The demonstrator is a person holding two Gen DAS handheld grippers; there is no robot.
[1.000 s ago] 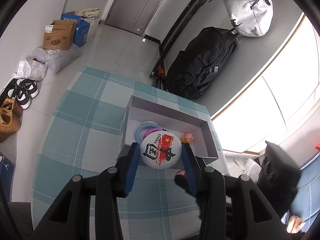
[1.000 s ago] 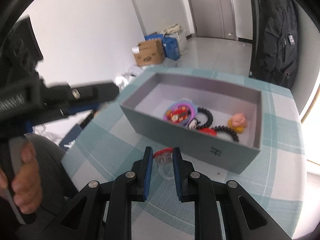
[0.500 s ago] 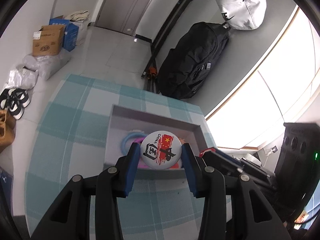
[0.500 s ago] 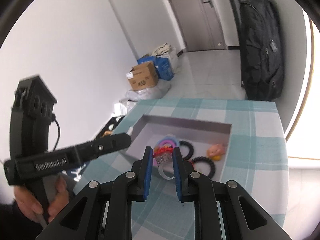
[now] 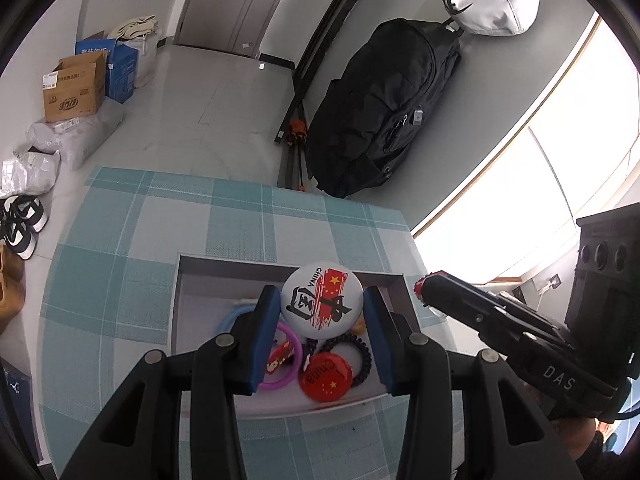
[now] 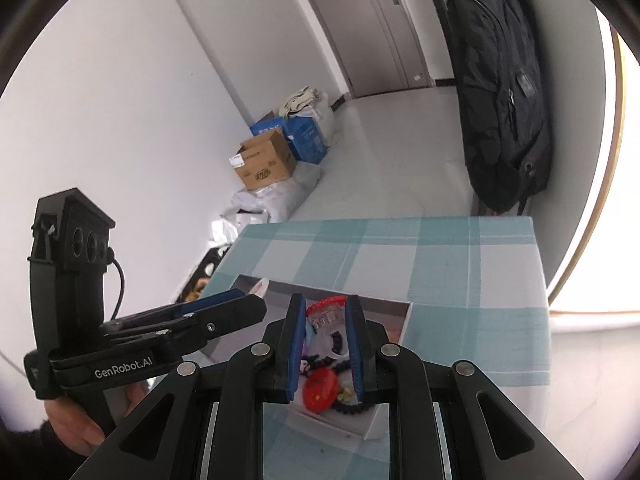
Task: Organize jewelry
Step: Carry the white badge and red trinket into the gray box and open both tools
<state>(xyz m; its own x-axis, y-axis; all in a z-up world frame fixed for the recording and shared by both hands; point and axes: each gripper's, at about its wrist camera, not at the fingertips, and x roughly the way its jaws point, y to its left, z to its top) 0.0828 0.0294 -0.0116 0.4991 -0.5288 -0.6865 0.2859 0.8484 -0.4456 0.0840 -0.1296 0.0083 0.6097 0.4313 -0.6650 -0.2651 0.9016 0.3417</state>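
Both held pieces hang over the open grey cardboard box (image 5: 188, 308), so the main risk is a sloppy release. The left gripper (image 5: 322, 334) pinches a round white badge with a red flag and black brush lettering (image 5: 322, 300) by its rim only; a smooth disc held edge-on like that could pivot or slip, and let go from this height it may bounce or roll against the far wall of the box, or land on the red round badge marked China (image 5: 326, 377) lying below, near the front wall. The right gripper (image 6: 323, 354) has its blue pads drawn nearly together on a small clear plastic ring topped with a red bead cluster (image 6: 326, 312); this light piece could cling to one pad or flick sideways when the pads part. The two tools are close together above the same box, the right one just right of the left in the left wrist view, so a careless move may knock them together and shake either piece loose

The white badge sits between the left pads at their tips, above the middle of the box. Under it lie a purple plastic bangle (image 5: 280, 360), a pale blue plastic ring (image 5: 232, 318) and a black coiled hair tie (image 5: 358, 354). The box rests on a teal and white checked tablecloth (image 5: 132, 280). The ring is at the right pads' tips, over the box's near half
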